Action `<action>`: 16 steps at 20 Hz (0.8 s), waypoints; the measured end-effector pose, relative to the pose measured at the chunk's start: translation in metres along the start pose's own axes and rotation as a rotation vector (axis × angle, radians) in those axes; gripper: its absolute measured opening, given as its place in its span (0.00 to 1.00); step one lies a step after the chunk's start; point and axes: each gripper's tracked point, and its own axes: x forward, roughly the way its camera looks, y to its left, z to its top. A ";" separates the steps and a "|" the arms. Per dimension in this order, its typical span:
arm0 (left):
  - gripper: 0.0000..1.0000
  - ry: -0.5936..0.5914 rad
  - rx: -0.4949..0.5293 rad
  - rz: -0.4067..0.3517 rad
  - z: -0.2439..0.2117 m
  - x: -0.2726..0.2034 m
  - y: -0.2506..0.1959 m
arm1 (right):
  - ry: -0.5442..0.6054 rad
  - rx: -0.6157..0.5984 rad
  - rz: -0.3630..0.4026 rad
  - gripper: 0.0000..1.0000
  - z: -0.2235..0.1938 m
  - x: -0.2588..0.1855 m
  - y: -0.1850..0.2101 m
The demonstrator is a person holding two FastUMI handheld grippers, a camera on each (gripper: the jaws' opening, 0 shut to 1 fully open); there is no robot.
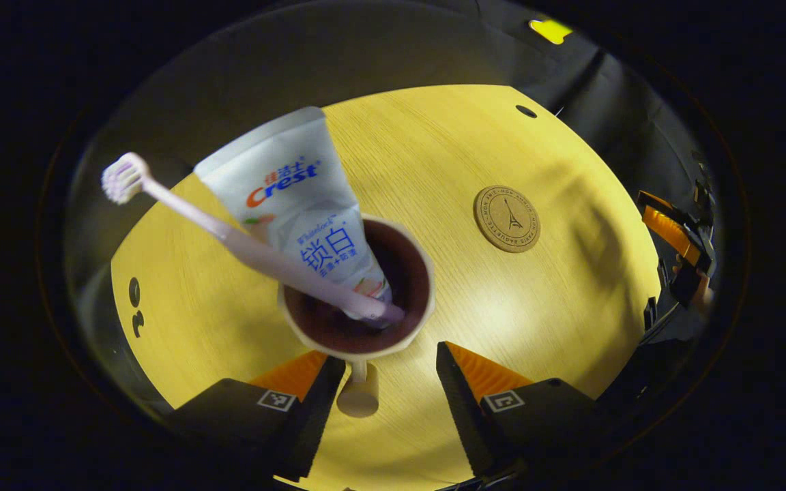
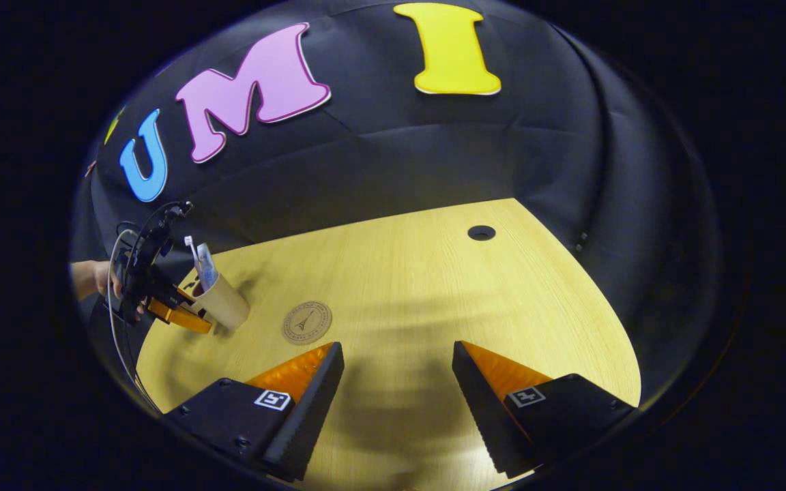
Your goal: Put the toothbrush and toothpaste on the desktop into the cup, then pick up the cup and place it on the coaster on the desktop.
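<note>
Close between the wide-apart jaws of the left gripper (image 1: 383,382), the knobbed handle (image 1: 359,395) of the cup (image 1: 357,290) is framed but not pressed. Just ahead, the toothbrush (image 1: 229,239) and toothpaste tube (image 1: 297,198) lean inside the cup, so a lift by the handle seems intended. In the right gripper view the cup looks tilted or lifted; contact with the counter (image 1: 434,150) cannot be told. Beyond and rightward lies the round coaster (image 1: 506,219), bare. The right gripper (image 2: 396,402) is held apart over open wood, with black cloth wall (image 2: 468,150) behind.
</note>
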 end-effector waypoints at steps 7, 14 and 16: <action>0.32 0.084 -0.049 0.090 -0.009 0.005 0.022 | 0.024 0.017 -0.019 0.98 -0.011 0.008 -0.012; 0.26 0.037 -0.073 0.111 0.000 -0.004 0.012 | 0.019 0.017 -0.004 0.98 -0.008 0.007 -0.008; 0.26 0.010 -0.042 0.123 0.010 -0.008 0.003 | 0.014 0.018 -0.006 0.98 -0.004 0.005 -0.007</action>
